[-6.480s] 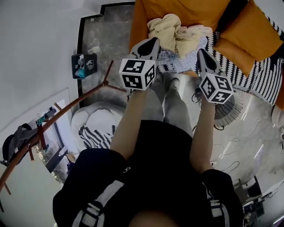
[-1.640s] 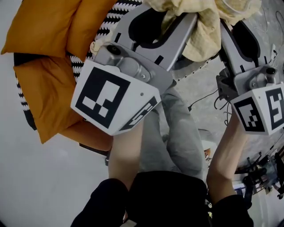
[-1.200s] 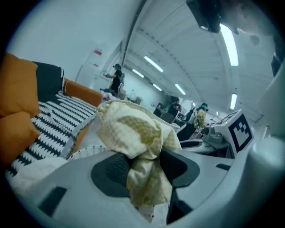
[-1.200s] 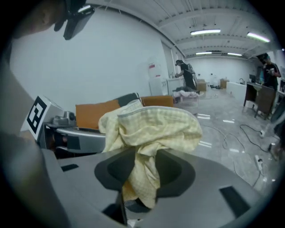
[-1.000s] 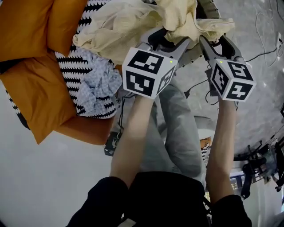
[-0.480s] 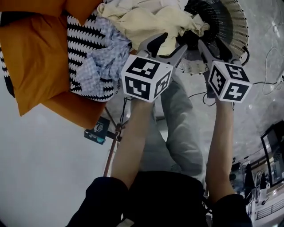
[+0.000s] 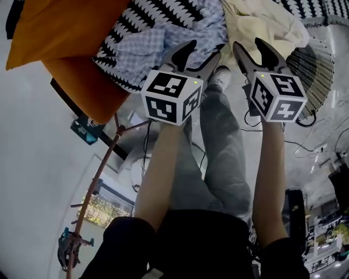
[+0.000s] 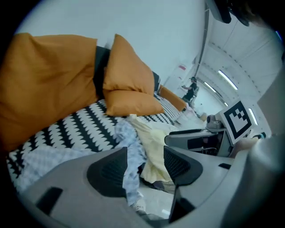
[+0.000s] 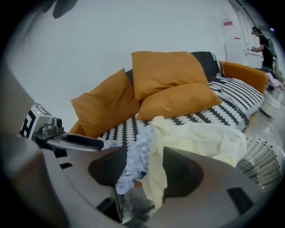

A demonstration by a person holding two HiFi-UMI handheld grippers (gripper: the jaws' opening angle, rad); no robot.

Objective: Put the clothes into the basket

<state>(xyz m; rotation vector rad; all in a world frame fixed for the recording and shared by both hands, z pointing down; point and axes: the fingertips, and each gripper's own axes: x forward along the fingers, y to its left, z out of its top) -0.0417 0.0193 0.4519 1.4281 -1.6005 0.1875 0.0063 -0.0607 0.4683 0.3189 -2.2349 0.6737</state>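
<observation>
A cream garment [image 7: 267, 22] and a blue-and-white patterned garment [image 7: 180, 30] lie bunched on the edge of the black-and-white sofa cover [image 7: 158, 11]. The pale ribbed basket [image 7: 319, 65] stands on the floor just right of them, and the cream cloth [image 9: 200, 138] drapes toward the basket [image 9: 260, 164]. My left gripper [image 7: 204, 48] points at the blue garment [image 8: 127, 133], jaws apart. My right gripper [image 7: 246, 42] points at the cream one, jaws apart. In both gripper views the cloth shows through the gap beyond the pads, with nothing pinched.
Orange cushions [image 7: 65, 22] sit at the back of the sofa [image 9: 169, 75]. The person's legs in grey trousers [image 7: 223, 147] stand below the grippers. A wooden coat stand [image 7: 98, 174] is on the left, and cables [image 7: 322, 152] lie on the shiny floor at the right.
Both grippers have swung sideways together and rolled. The basket, above their tips half a second ago, now sits to their right. The cream cloth that was bunched over them now lies ahead of the tips.
</observation>
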